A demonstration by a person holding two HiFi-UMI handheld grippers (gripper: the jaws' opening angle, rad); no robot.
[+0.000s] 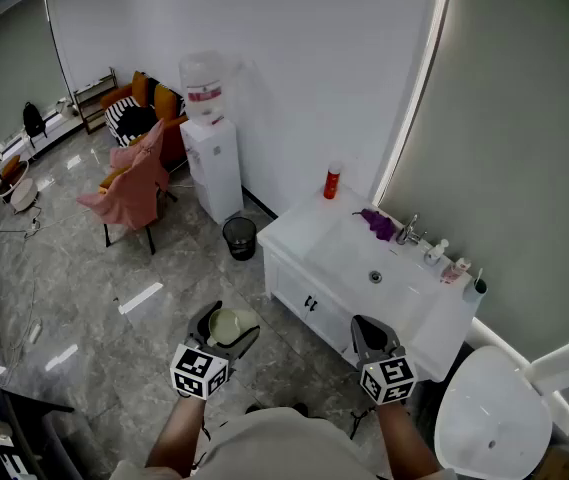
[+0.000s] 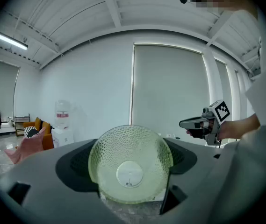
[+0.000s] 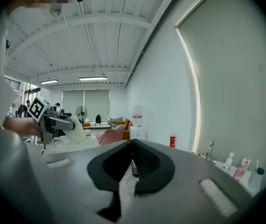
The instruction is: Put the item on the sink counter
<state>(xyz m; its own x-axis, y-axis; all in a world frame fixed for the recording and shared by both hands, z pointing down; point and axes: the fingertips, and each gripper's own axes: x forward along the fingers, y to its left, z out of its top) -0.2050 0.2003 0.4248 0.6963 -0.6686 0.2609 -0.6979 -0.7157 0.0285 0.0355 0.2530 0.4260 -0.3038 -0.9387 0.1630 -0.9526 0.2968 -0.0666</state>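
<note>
Our left tool (image 1: 227, 328) stands wide, clamped on the green glass bowl (image 2: 130, 169) in mid-air; our right tool (image 3: 133, 148) is closed, empty. The sink surface (image 1: 304, 230) lies ahead-right, well apart. We judge this the carry: next, approach and lower onto bare top.

Pale green round glass bowl (image 2: 130, 169), translucent with a pebbled, dimpled surface, glossy smooth white sink table (image 1: 304, 230), shiny chrome metal tap (image 1: 410, 230), polished grey marbled stone floor (image 1: 94, 298) catching reflections, soft matt draped pink cloth (image 1: 132, 183), smooth white plastic water dispenser (image 1: 214, 163)
</note>
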